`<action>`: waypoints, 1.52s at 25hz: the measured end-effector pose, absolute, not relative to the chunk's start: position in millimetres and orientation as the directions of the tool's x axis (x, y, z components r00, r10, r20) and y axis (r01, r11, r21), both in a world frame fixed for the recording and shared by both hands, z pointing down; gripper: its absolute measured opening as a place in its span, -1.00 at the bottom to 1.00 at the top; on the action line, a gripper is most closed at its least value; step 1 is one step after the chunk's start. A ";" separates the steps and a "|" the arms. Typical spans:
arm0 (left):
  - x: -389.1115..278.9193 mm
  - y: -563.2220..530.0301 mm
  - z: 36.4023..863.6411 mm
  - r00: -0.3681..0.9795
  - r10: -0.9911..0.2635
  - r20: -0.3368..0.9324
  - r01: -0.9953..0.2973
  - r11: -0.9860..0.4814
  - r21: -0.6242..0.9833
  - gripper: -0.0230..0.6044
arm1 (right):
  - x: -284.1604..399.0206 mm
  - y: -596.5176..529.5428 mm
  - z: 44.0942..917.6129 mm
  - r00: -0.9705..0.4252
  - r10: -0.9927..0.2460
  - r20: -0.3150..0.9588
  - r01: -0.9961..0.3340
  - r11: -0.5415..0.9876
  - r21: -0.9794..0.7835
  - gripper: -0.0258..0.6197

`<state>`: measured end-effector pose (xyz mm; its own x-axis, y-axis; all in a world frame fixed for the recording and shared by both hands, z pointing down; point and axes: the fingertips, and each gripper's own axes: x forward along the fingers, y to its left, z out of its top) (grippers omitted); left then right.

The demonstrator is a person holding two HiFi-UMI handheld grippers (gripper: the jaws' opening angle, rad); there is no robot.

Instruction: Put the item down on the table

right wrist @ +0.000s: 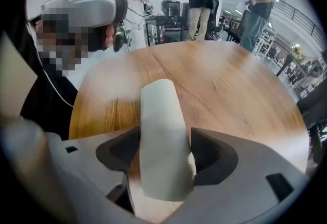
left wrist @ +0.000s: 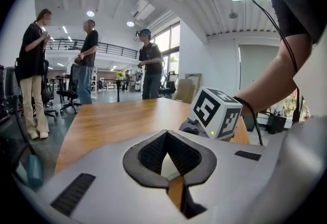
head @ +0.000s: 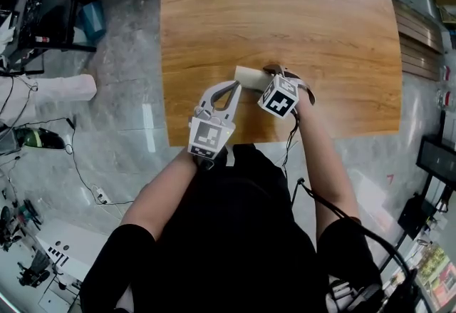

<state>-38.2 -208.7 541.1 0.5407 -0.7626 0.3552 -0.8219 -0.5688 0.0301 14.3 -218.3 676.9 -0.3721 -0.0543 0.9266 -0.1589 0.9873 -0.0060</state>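
Pale item (right wrist: 163,136) laid on table (head: 285,5) near edge, flanked by right gripper (head: 269,70) jaws, spread wide, seemingly released. Left gripper (head: 234,85) clenched, empty, just left.

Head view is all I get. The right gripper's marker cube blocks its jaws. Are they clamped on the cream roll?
Observer: No. In the right gripper view the right gripper has its jaws wide apart, and the cream roll between them looks unclamped.
Operator: Left gripper?
Observer: The left gripper has its jaws together at the tips, clamping nothing.
Operator: Anyone close?
Observer: Three people stand past the table at its far end.
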 end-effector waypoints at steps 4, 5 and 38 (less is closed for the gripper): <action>-39.6 -211.6 541.8 0.537 -0.764 0.357 -0.825 -0.564 0.035 -0.91 | 14.7 -221.6 679.6 -0.368 0.034 0.929 -0.161 0.982 -0.100 -0.12; -39.8 -211.6 541.7 0.537 -0.765 0.357 -0.826 -0.563 0.036 -0.91 | 14.6 -222.2 679.3 -0.362 0.045 0.931 -0.153 0.982 -0.107 -0.12; -45.0 -181.0 399.3 0.528 -0.847 0.064 -0.849 -0.528 0.019 -0.91 | 51.8 -181.0 409.1 -0.586 -0.771 0.248 -0.754 0.631 0.182 -0.12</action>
